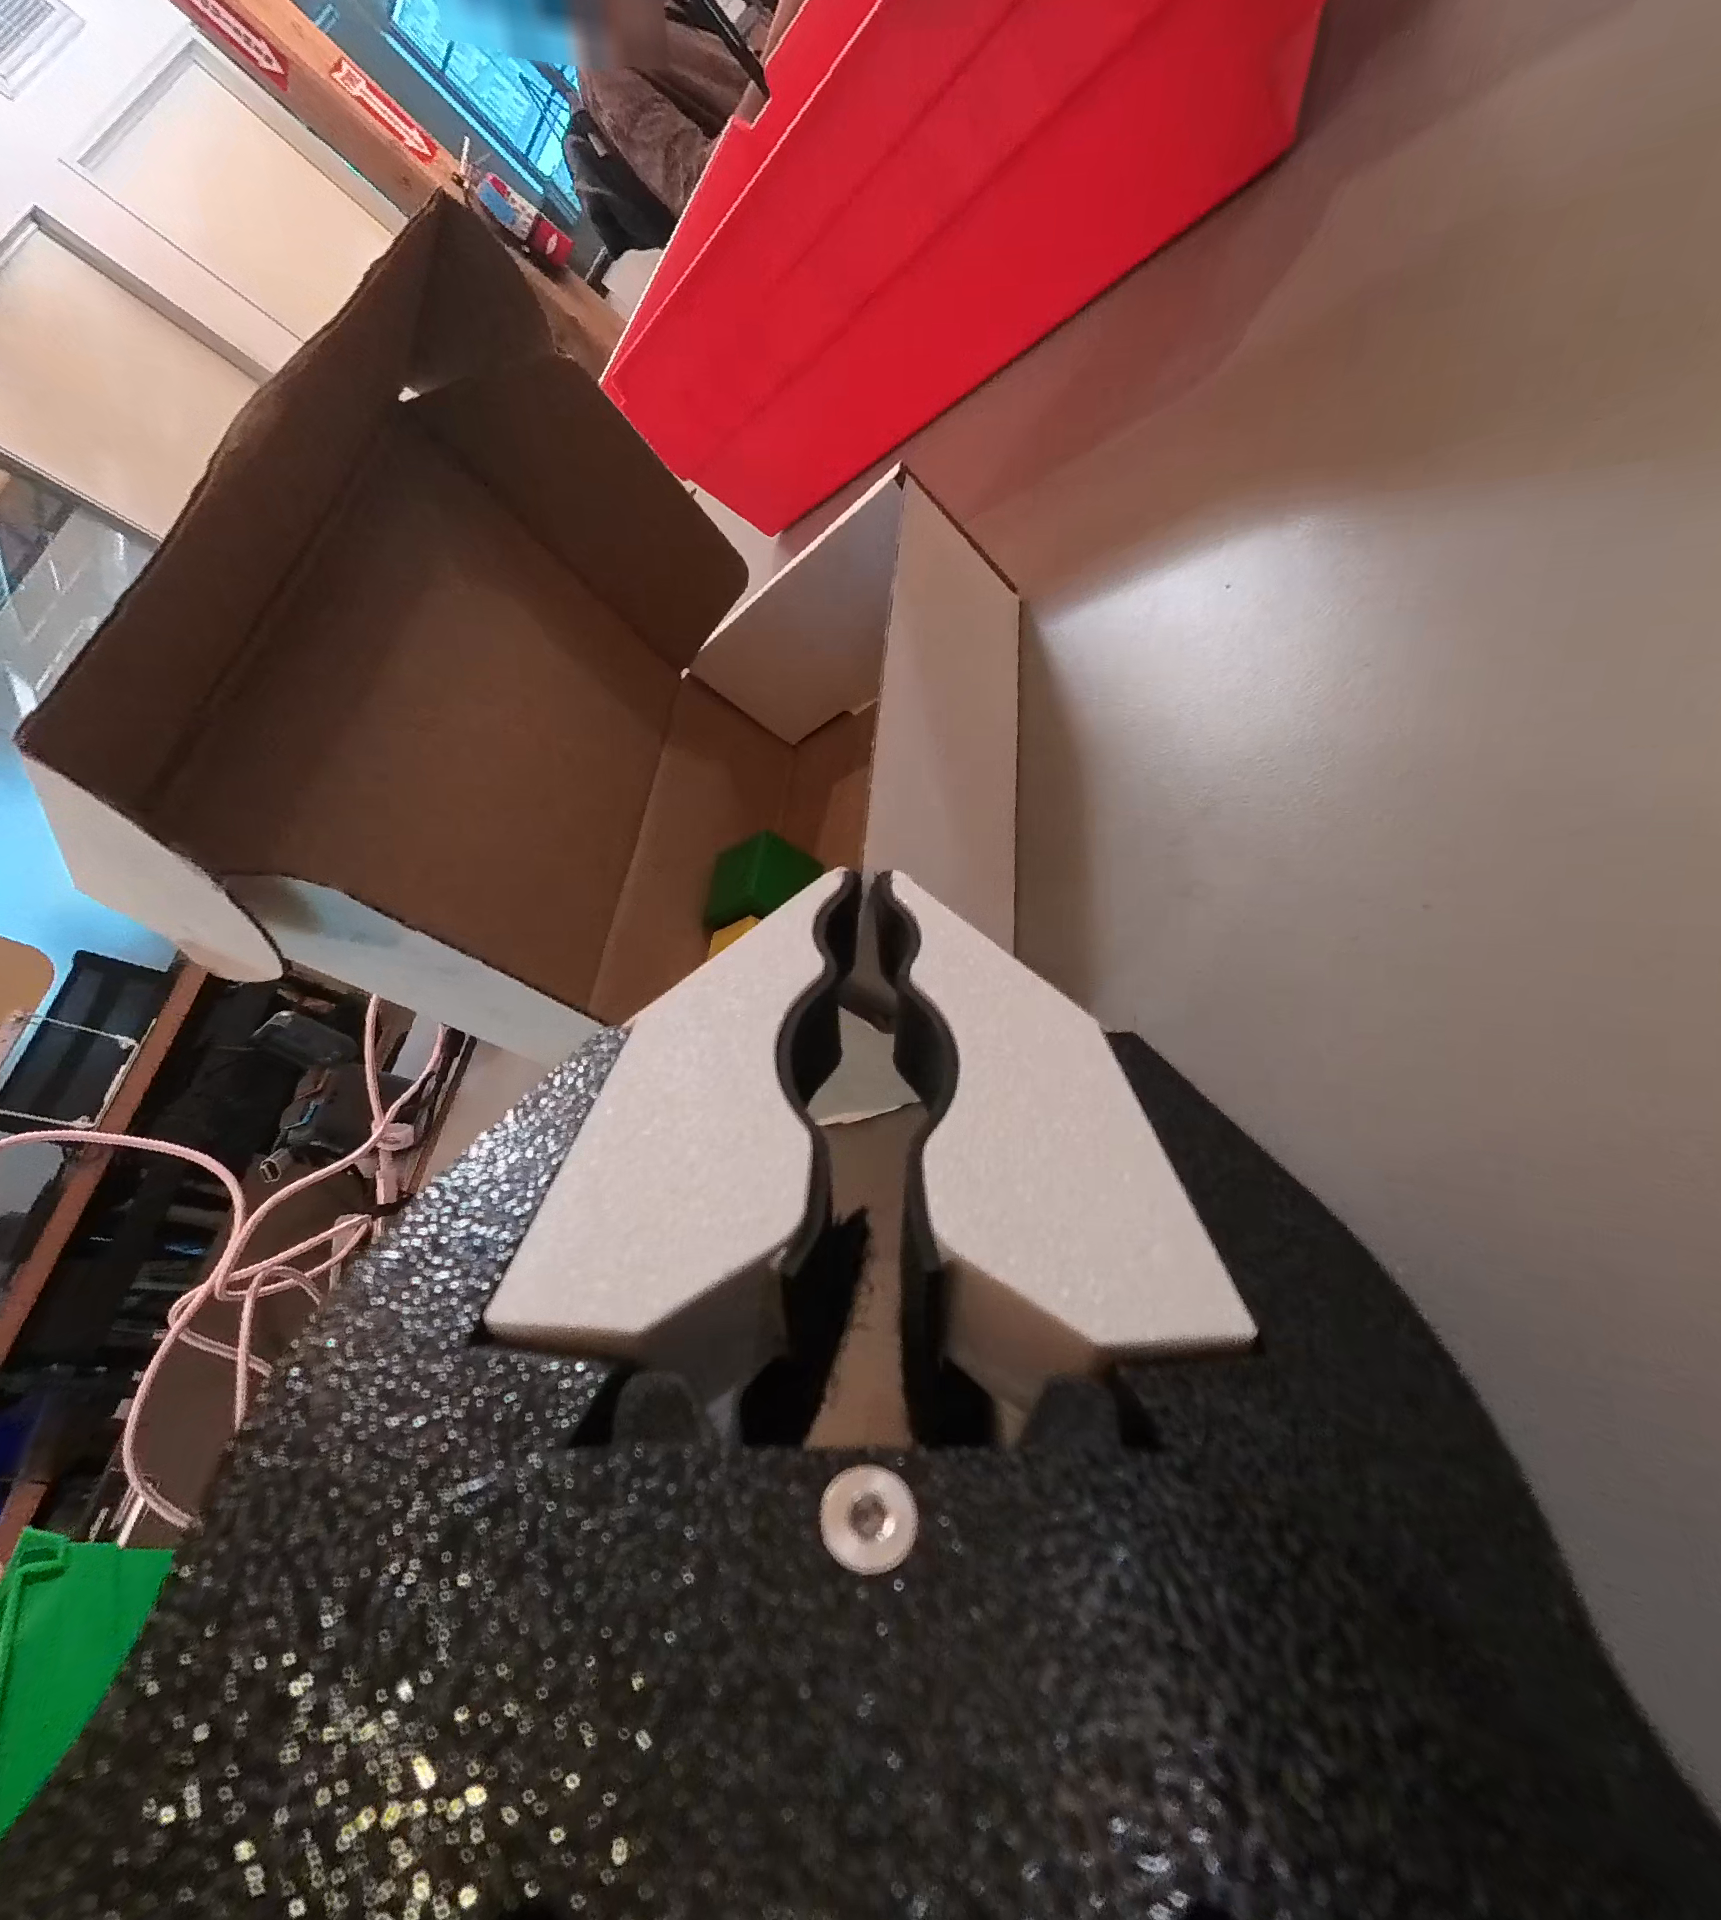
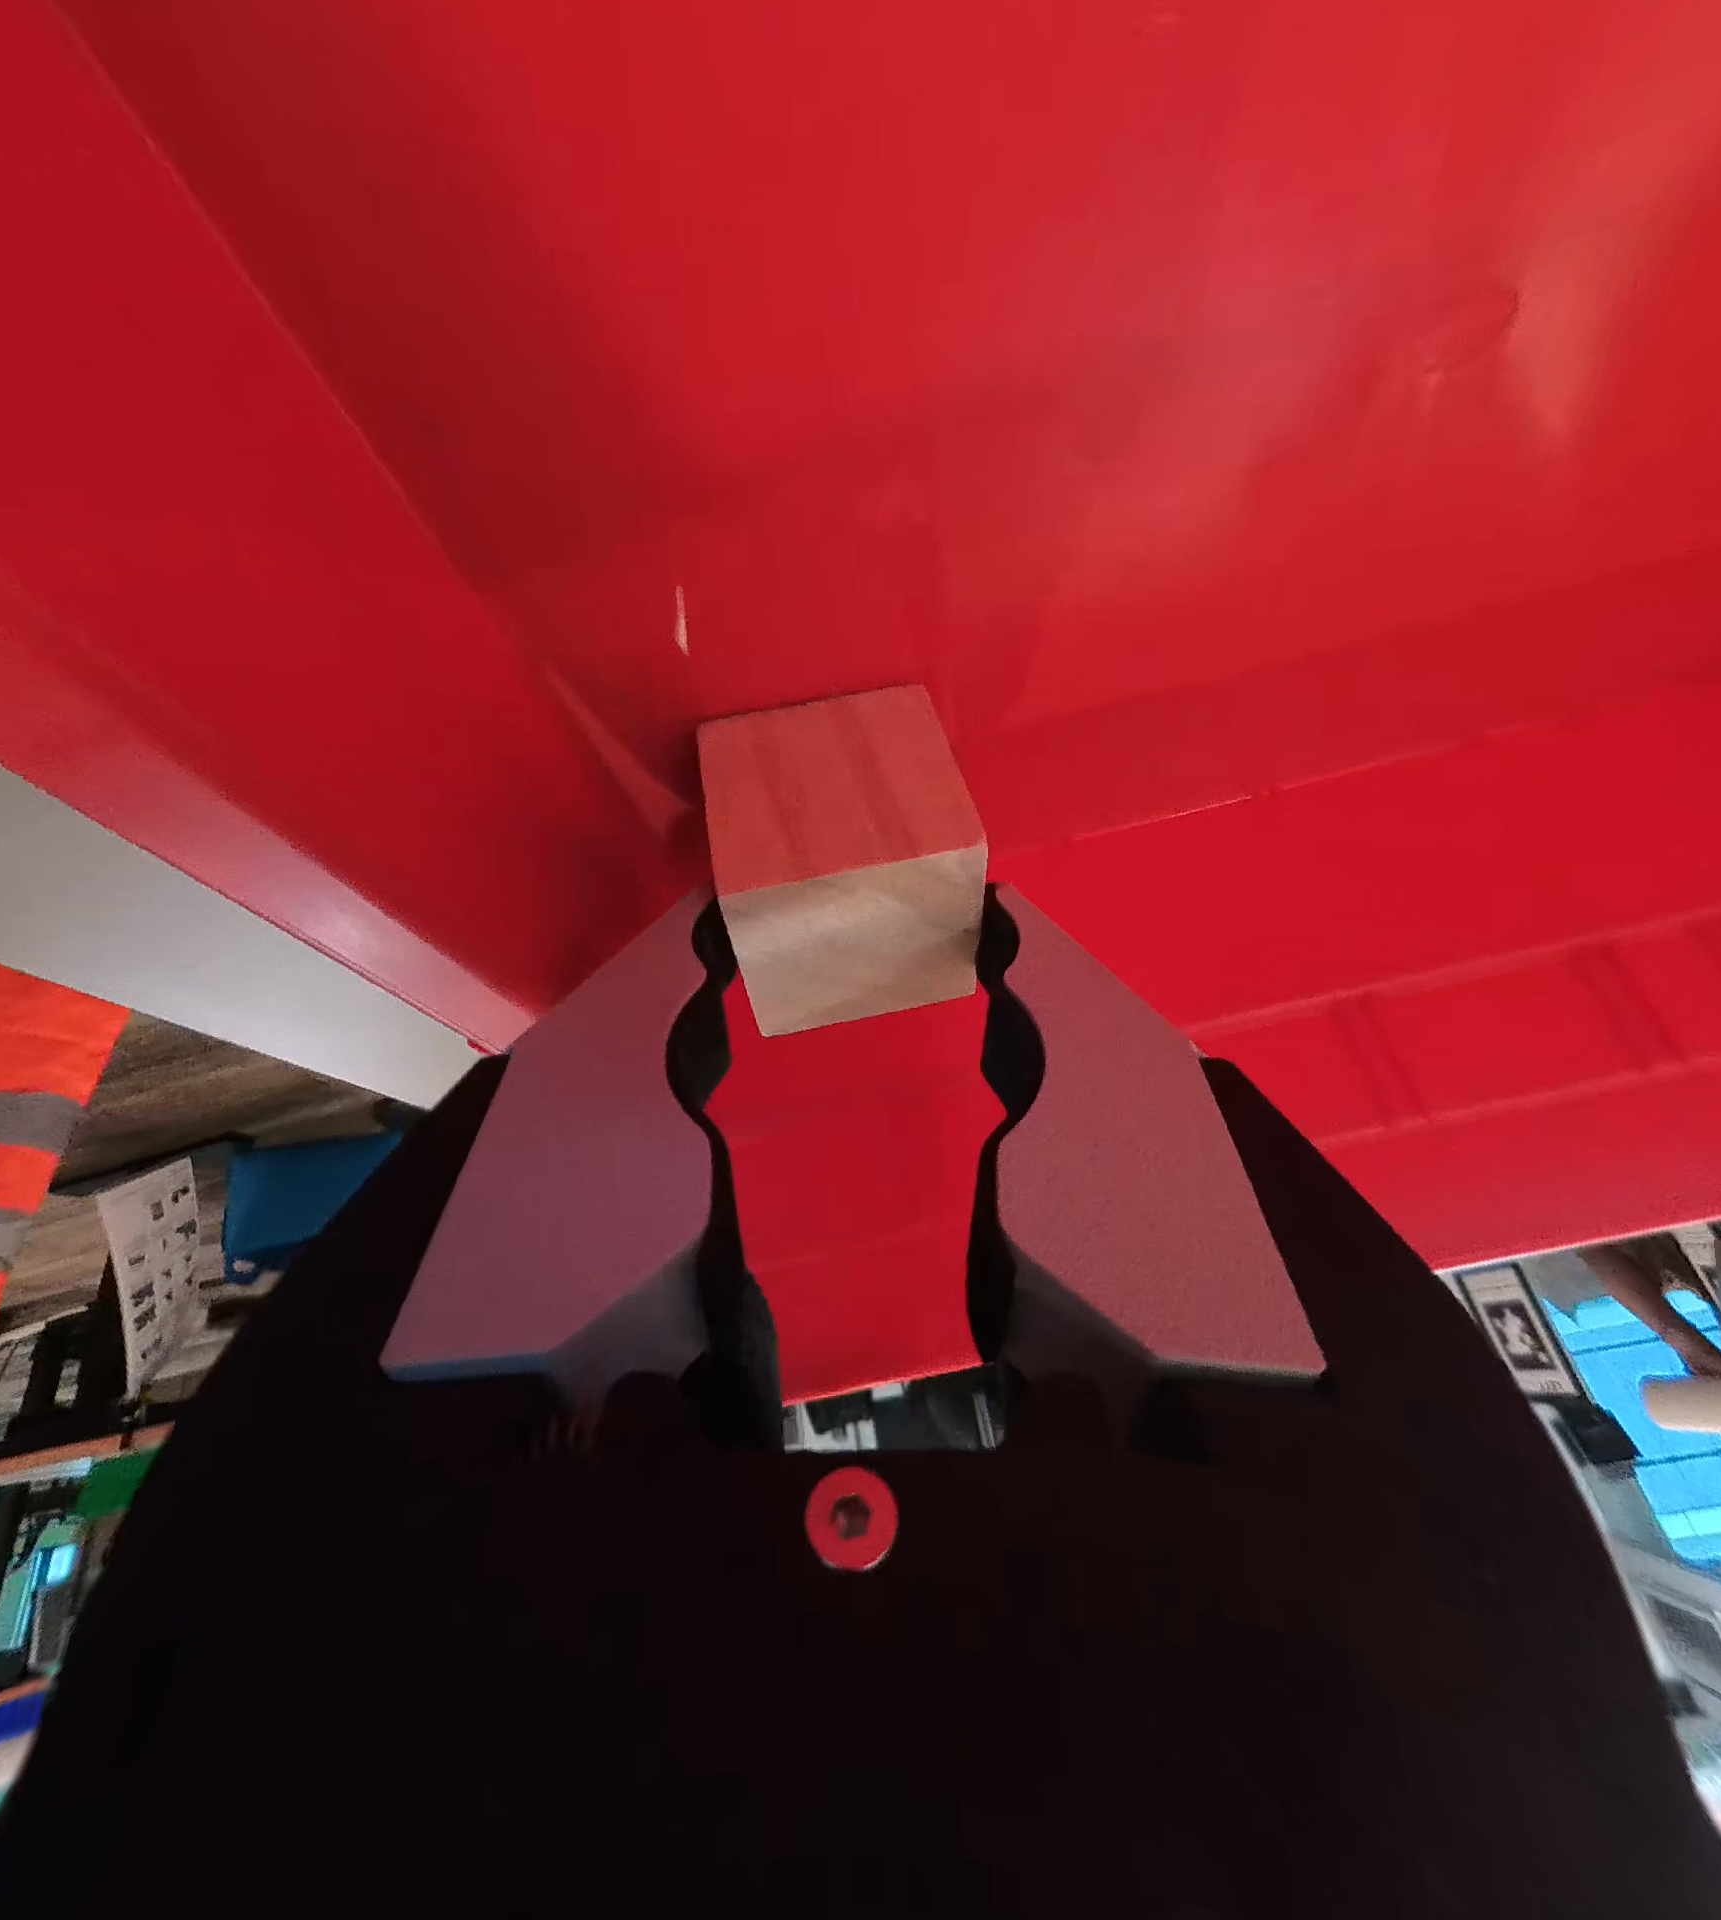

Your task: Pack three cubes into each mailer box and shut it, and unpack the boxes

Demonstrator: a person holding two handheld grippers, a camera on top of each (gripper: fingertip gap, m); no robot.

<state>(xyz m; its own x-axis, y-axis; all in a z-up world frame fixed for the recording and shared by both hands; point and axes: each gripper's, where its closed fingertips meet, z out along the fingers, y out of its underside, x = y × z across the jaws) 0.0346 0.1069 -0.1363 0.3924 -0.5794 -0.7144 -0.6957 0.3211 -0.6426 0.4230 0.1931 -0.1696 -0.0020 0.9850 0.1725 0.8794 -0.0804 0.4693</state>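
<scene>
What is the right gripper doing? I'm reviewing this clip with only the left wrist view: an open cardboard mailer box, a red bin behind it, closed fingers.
Observer: The right gripper holds a plain wooden cube between its fingertips, over the inside of the red plastic bin.
Operator: Are both pads on it?
Observer: Yes, the cube's sides sit against both dark pads, near the tips.
Operator: Any other cubes in the bin?
Observer: None shows in the part of the bin that the right wrist view covers.
</scene>
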